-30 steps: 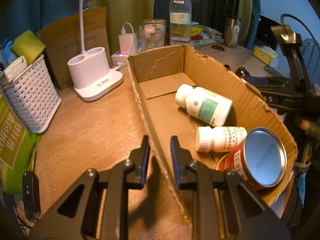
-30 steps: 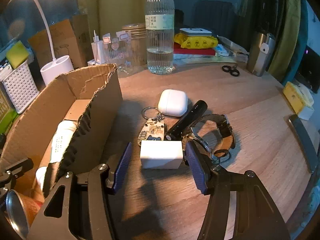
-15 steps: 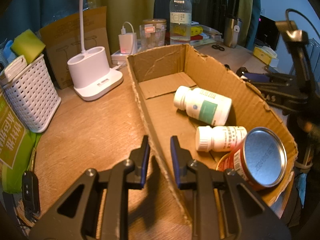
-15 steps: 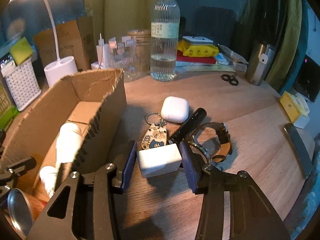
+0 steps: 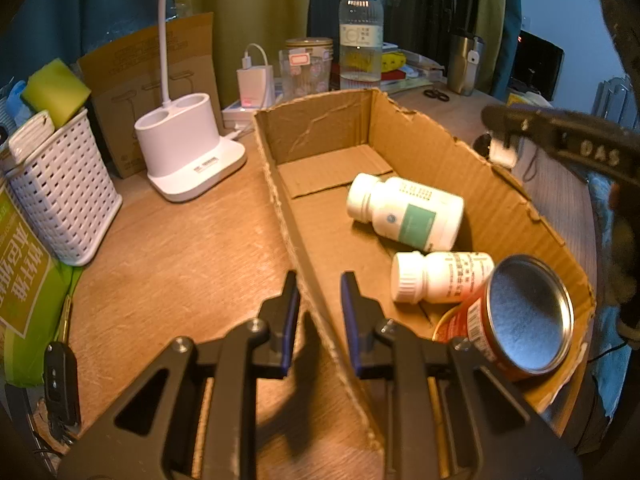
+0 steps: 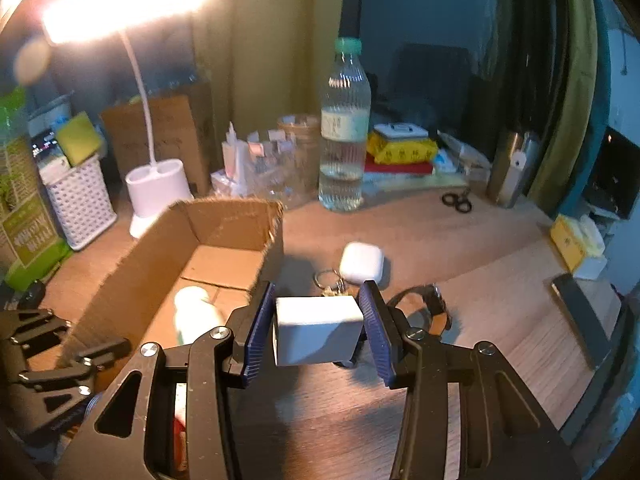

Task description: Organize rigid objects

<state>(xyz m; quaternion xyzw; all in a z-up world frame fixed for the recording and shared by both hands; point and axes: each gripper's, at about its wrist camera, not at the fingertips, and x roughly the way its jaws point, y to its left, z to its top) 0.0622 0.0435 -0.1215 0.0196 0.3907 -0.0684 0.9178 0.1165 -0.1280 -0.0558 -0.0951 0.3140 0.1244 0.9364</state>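
Observation:
My left gripper (image 5: pixel 318 316) is shut on the near left wall of the open cardboard box (image 5: pixel 420 148). Inside the box lie two white pill bottles (image 5: pixel 404 210) (image 5: pixel 440 276) and a red tin can (image 5: pixel 516 316). My right gripper (image 6: pixel 316 330) is shut on a white rectangular block (image 6: pixel 312 328) and holds it above the table, just right of the box (image 6: pixel 224 220). On the table beyond lie a white earbud case (image 6: pixel 362 262), a key ring (image 6: pixel 330 280) and a watch (image 6: pixel 432 306).
A white desk lamp base (image 5: pixel 184 148), white basket (image 5: pixel 60 188) and green package (image 5: pixel 24 280) stand left of the box. A water bottle (image 6: pixel 344 140), jars, scissors (image 6: pixel 456 202) and a steel cup (image 6: pixel 512 172) line the back. A car key (image 5: pixel 60 380) lies near left.
My right gripper closed on the white block and lifted it off the table, up and towards the box. My left gripper kept its hold on the box wall.

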